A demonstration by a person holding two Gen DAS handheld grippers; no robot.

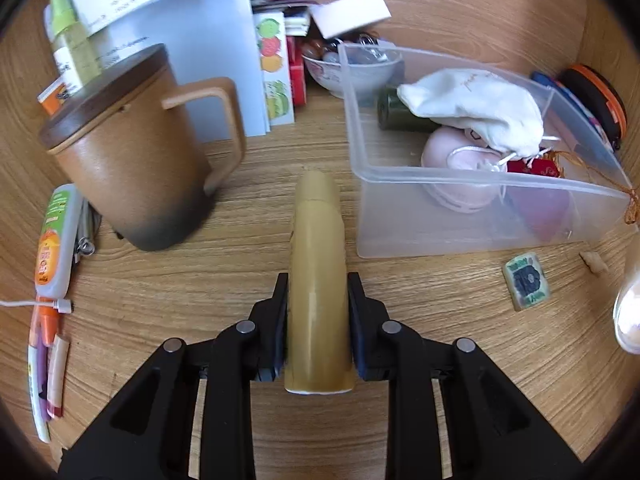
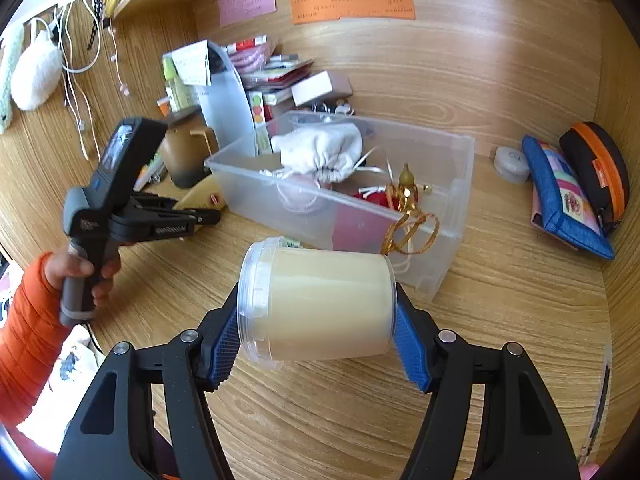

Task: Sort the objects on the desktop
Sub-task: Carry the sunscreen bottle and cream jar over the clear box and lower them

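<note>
My left gripper (image 1: 317,292) is shut on a tan tube-shaped bottle (image 1: 317,280) that points forward above the desk, left of the clear plastic bin (image 1: 472,216). The left gripper also shows in the right wrist view (image 2: 212,216), still holding the tan bottle (image 2: 200,198) beside the bin (image 2: 304,208). My right gripper (image 2: 316,320) is shut on a clear jar of cream-coloured stuff (image 2: 320,304), held sideways above the desk in front of the bin. The bin holds a white drawstring pouch (image 1: 476,108), a pink item (image 1: 452,164) and red and gold trinkets (image 2: 400,200).
A brown lidded mug (image 1: 136,152) stands left of the bottle. A white box and stacked packets (image 1: 224,52) and a bowl (image 1: 352,72) crowd the back. A small green tile (image 1: 526,280) lies right. Tubes and pens (image 1: 52,248) lie left. Blue and black-orange pouches (image 2: 576,188) lean at the right wall.
</note>
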